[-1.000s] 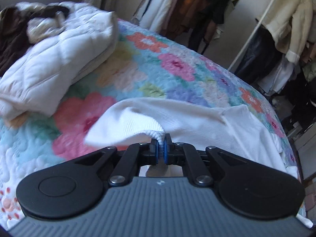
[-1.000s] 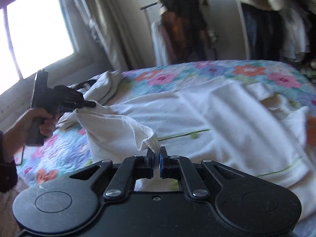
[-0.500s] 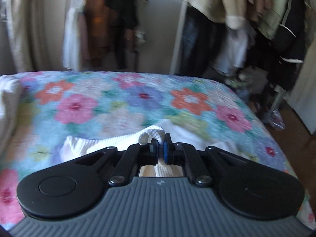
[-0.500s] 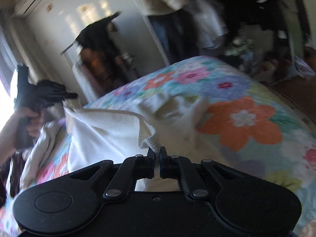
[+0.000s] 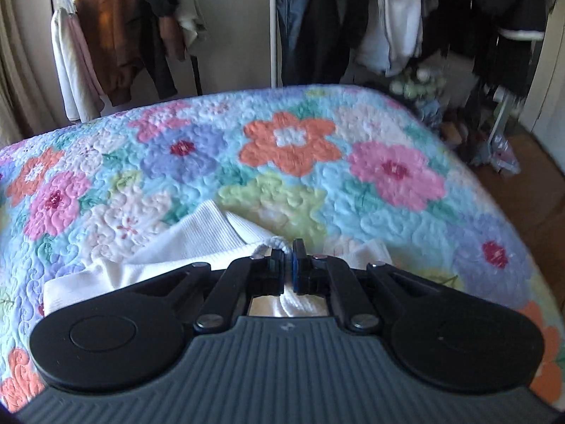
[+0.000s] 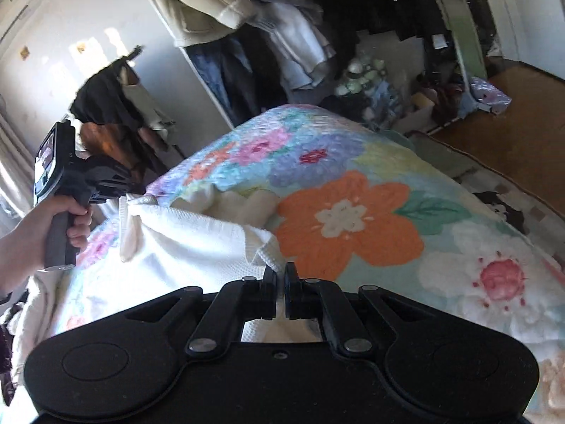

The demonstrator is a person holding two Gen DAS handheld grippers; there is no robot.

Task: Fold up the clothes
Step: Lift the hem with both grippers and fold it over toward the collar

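A white knit garment (image 6: 190,243) hangs stretched between both grippers above the flowered quilt (image 6: 346,212). My right gripper (image 6: 280,275) is shut on one corner of its hem. My left gripper (image 5: 287,252) is shut on another corner; the white garment (image 5: 197,240) bunches just in front of its jaws. In the right wrist view the left gripper (image 6: 122,196) shows at the far left, held in a hand, with the cloth pulled taut from it. The lower part of the garment is hidden behind the gripper bodies.
The flowered quilt (image 5: 289,141) covers the bed. Racks of hanging clothes (image 5: 120,28) stand past the far edge, more clothes (image 6: 282,35) by the wall. The bed's right edge drops to a wooden floor (image 6: 512,130) with clutter.
Both grippers have swung right with the white garment, lifting it off the bed toward the foot end. The white jacket pile and the window have left view. Both stay shut on the cloth.
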